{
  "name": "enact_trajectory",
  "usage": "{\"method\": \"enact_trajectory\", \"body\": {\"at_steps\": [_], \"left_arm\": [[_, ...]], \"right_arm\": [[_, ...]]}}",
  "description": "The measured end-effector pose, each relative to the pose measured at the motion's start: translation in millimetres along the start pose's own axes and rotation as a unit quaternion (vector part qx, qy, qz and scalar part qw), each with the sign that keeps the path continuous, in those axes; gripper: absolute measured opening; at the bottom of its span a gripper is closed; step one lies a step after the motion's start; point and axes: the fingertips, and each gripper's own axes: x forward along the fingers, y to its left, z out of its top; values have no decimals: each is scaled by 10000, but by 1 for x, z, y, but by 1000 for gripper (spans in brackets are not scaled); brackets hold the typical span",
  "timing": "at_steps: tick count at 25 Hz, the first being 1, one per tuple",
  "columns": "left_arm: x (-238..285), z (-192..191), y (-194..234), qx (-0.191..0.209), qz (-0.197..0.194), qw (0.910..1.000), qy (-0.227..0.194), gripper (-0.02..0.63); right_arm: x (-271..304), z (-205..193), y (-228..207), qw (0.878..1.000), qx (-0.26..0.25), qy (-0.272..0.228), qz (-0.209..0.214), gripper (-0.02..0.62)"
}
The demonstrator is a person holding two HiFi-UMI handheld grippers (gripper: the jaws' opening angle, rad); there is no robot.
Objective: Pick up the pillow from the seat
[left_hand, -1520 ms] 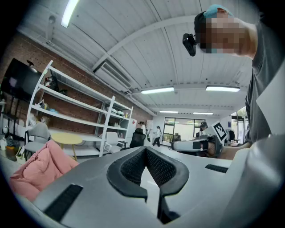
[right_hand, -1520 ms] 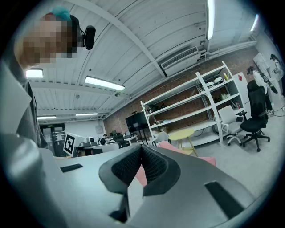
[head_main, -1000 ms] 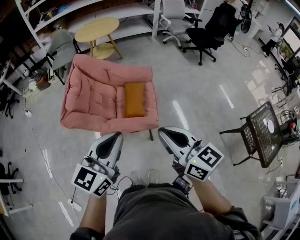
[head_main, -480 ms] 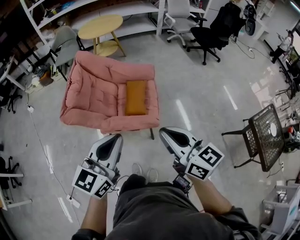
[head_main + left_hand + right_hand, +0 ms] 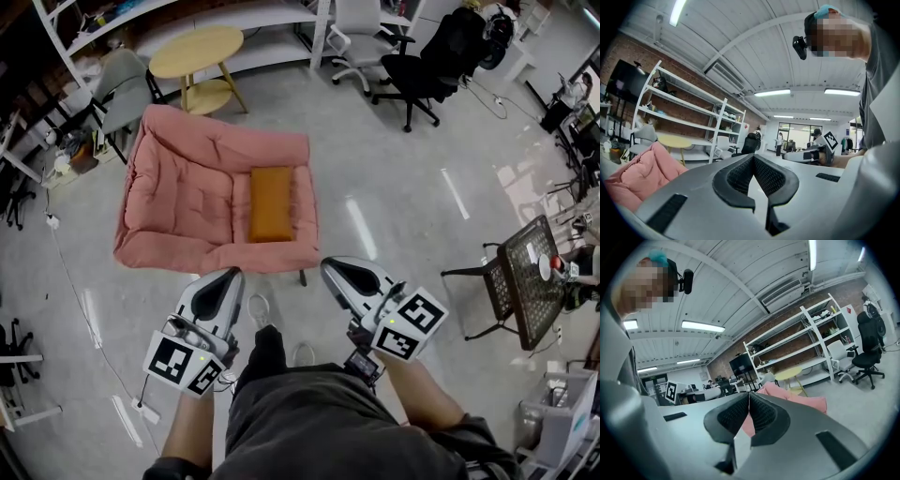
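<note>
An orange-brown pillow lies on the right side of the seat of a pink padded armchair. My left gripper and right gripper are held side by side in front of the chair's front edge, well short of the pillow. Both point level toward the chair. Both are shut, tips meeting with nothing between them. In the left gripper view the left gripper has the pink armchair at far left. Past the right gripper, the right gripper view shows the armchair just beyond the tips.
A round yellow side table and a grey chair stand behind the armchair, before white shelving. Black and white office chairs are at the back right, a black mesh chair at right. A cable runs over the floor at left.
The person has stepped forward: the armchair and pillow have come nearer and lower in the head view, and one leg now shows ahead between the grippers. Both grippers stay shut.
</note>
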Motion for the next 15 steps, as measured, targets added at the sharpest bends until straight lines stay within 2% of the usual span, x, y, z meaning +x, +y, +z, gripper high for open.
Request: {"method": "enact_trajectory", "body": {"at_steps": [15], "left_arm": [[75,2,159,-197,-237,9992,257,0]], "right_arm": [[147,6,-85,9984,259,289,-404,15]]}}
